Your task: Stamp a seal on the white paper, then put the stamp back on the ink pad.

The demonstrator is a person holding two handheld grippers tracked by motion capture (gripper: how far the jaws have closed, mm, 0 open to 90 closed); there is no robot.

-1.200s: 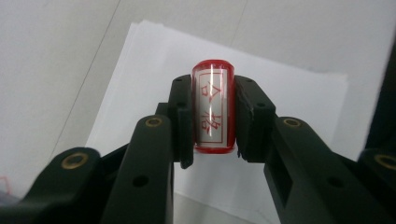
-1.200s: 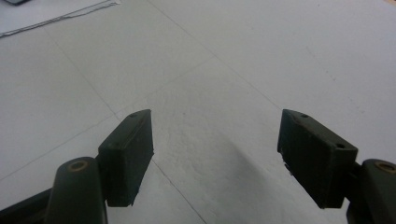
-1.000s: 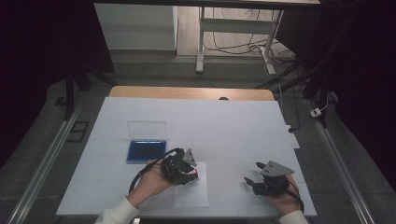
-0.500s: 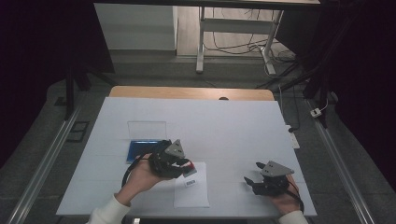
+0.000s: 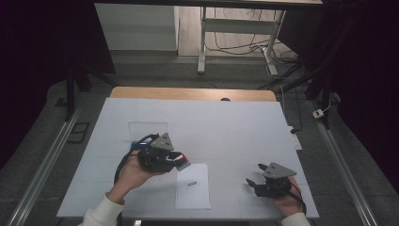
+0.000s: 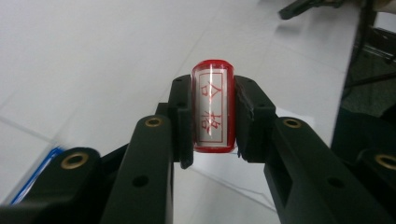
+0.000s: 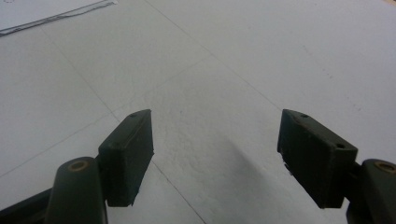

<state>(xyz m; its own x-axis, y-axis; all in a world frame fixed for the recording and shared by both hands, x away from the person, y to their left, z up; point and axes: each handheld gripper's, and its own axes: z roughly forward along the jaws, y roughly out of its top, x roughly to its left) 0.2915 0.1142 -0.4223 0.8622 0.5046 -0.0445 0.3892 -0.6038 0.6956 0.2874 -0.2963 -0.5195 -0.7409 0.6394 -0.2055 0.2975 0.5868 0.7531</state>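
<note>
A red stamp [image 6: 212, 107] with a white face bearing red characters sits clamped between the pads of my left gripper [image 6: 212, 116]. In the high view the left gripper [image 5: 181, 161] is held above the table, pointing right, just above the top left corner of a white paper sheet [image 5: 193, 187] that carries a small dark mark. The stamp [image 5: 183, 161] shows at its tip. My right gripper [image 5: 254, 175] rests low at the front right of the table, its jaws wide apart with bare table between them [image 7: 215, 154].
A blue ink pad [image 5: 137, 142] with a clear lid [image 5: 148, 128] standing open lies behind the left hand. The white table top [image 5: 226, 127] reaches back to a wooden edge [image 5: 188, 93]. Metal rails run along both sides.
The left hand has lifted and drawn back to the left, away from the paper's middle, with the stamp held. A printed mark lies on the sheet. The right gripper has kept still.
</note>
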